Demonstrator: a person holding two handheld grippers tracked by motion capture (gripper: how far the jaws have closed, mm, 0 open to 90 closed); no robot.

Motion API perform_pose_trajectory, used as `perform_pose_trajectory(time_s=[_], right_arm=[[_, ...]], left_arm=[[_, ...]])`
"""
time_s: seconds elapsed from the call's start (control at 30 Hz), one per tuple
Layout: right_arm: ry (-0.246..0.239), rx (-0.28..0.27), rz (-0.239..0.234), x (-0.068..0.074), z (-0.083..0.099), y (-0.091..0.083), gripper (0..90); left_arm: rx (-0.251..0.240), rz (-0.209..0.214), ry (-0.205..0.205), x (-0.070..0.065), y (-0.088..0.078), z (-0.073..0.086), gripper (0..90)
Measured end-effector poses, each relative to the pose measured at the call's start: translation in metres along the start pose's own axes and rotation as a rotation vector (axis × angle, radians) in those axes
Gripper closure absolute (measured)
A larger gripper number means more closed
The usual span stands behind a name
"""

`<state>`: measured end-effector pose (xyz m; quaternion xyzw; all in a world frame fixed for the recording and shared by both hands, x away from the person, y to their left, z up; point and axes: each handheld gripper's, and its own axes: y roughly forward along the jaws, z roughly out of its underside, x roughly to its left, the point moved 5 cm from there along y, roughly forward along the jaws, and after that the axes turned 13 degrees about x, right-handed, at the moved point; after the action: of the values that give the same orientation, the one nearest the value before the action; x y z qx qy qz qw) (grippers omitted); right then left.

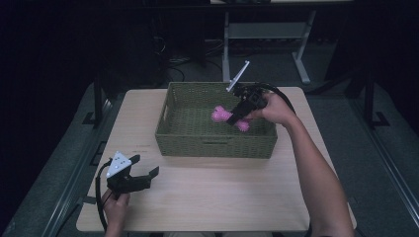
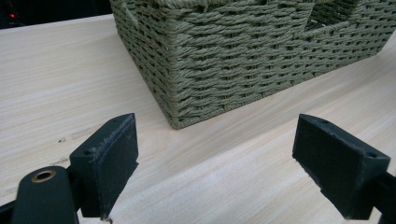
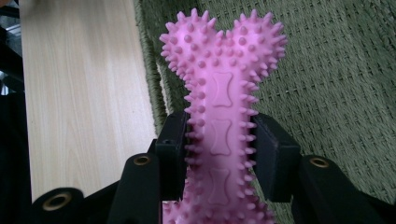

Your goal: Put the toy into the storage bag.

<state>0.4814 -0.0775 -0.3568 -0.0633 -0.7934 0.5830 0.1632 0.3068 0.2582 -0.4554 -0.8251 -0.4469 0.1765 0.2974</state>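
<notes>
Right gripper view: right gripper (image 3: 219, 154) pinching pink spiked bone toy (image 3: 222, 93) across its narrow shaft, one black jaw pressed on each side, knobbed end pointing away past the jaws. Behind toy, woven green floor and wall of basket (image 3: 336, 84); beyond the wall, a strip of pale wooden table (image 3: 79, 93).

High view: same right gripper (image 1: 242, 111) reached into the basket from its right side, held by right hand (image 1: 276, 108), forearm coming in from the lower right. Toy (image 1: 222, 116) over the basket's floor, right of centre; touching the floor or hanging just above it, cannot tell. Basket (image 1: 212, 145) on the far half of the table (image 1: 217, 197).

Left gripper (image 1: 143, 175) well apart from the basket, near the table's front left, in left hand (image 1: 116, 207), jaws spread wide and holding nothing, low over bare wood.

Left gripper view: both black jaws far apart, basket's near corner (image 2: 210, 70) ahead between them, not touching.
</notes>
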Motion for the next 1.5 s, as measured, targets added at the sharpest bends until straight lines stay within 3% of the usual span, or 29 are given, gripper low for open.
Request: perform_pose_trajectory(time_s=[0.4, 0.67, 1.13, 1.5], right_arm=[[0.026, 0.019, -0.021, -0.016, 0.001, 0.017, 57.7], [0.024, 0.046, -0.023, -0.017, -0.001, 0.026, 57.7], [0.060, 0.052, -0.041, -0.022, 0.007, 0.039, 57.6], [0.058, 0.053, -0.052, -0.021, 0.004, 0.044, 57.5]], left_arm=[[-0.006, -0.001, -0.010, 0.001, 0.000, 0.000, 13.8], [-0.008, -0.002, -0.015, 0.003, -0.002, 0.001, 13.9], [-0.009, 0.000, -0.018, 0.003, -0.003, 0.002, 13.8], [-0.012, -0.001, -0.016, 0.003, -0.003, 0.002, 13.8]])
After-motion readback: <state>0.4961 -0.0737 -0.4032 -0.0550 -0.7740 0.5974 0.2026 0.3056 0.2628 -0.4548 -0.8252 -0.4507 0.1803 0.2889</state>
